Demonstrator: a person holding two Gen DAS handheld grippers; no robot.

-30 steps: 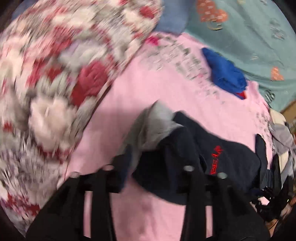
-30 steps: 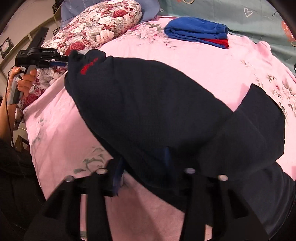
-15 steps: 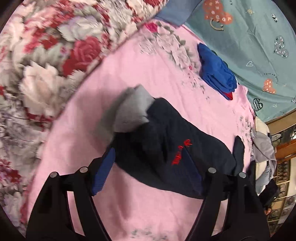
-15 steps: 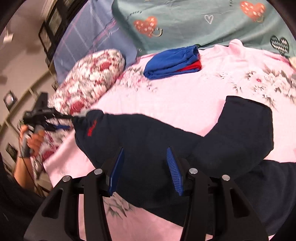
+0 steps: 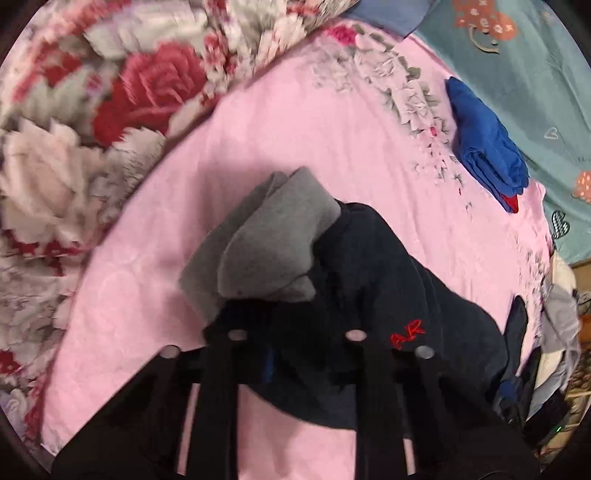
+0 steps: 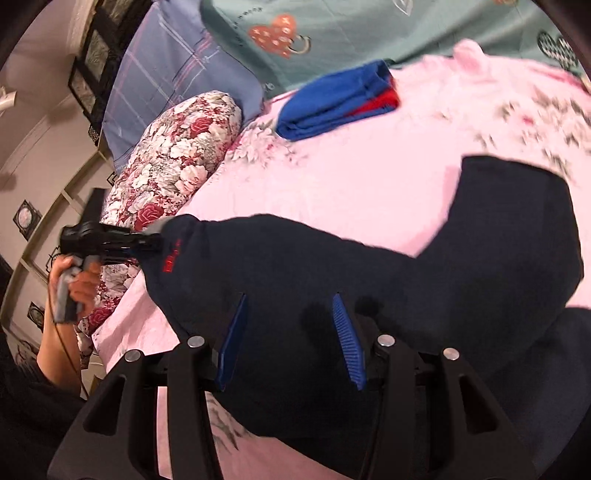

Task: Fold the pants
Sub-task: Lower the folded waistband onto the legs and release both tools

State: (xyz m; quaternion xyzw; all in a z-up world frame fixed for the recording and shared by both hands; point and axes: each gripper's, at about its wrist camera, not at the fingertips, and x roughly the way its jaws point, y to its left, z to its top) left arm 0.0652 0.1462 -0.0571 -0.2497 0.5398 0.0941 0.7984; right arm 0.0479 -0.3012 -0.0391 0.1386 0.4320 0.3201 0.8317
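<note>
the dark navy pants (image 6: 332, 280) lie across the pink floral bedsheet (image 6: 362, 177), near the bed's front edge, with one leg bent up toward the right side of the bed and the waist end toward the flowered pillow (image 6: 173, 162). small red embroidered lettering (image 5: 408, 334) sits near the waist, and grey lining fabric (image 5: 273, 240) is turned out and bunched at that end. the left gripper (image 5: 295, 365) is pressed together on the waist end of the pants, the dark cloth covering most of its fingers so that only a sliver of blue pad shows; in the right wrist view the same tool reaches in from the left edge of the bed, held by a hand (image 6: 74, 284), its tip at the pants' corner beside the pillow. the right gripper (image 6: 291, 339) hangs over the middle of the pants with its blue-padded fingers (image 6: 347, 343) spread apart, nothing between them; whether the tips touch the cloth cannot be told. a folded blue garment with a red one under it (image 6: 332, 103) rests near the far edge of the bed, well apart from the pants, in front of a teal sheet with heart prints (image 6: 332, 33). a blue plaid pillow (image 6: 166, 81) leans behind the flowered pillow.
</note>
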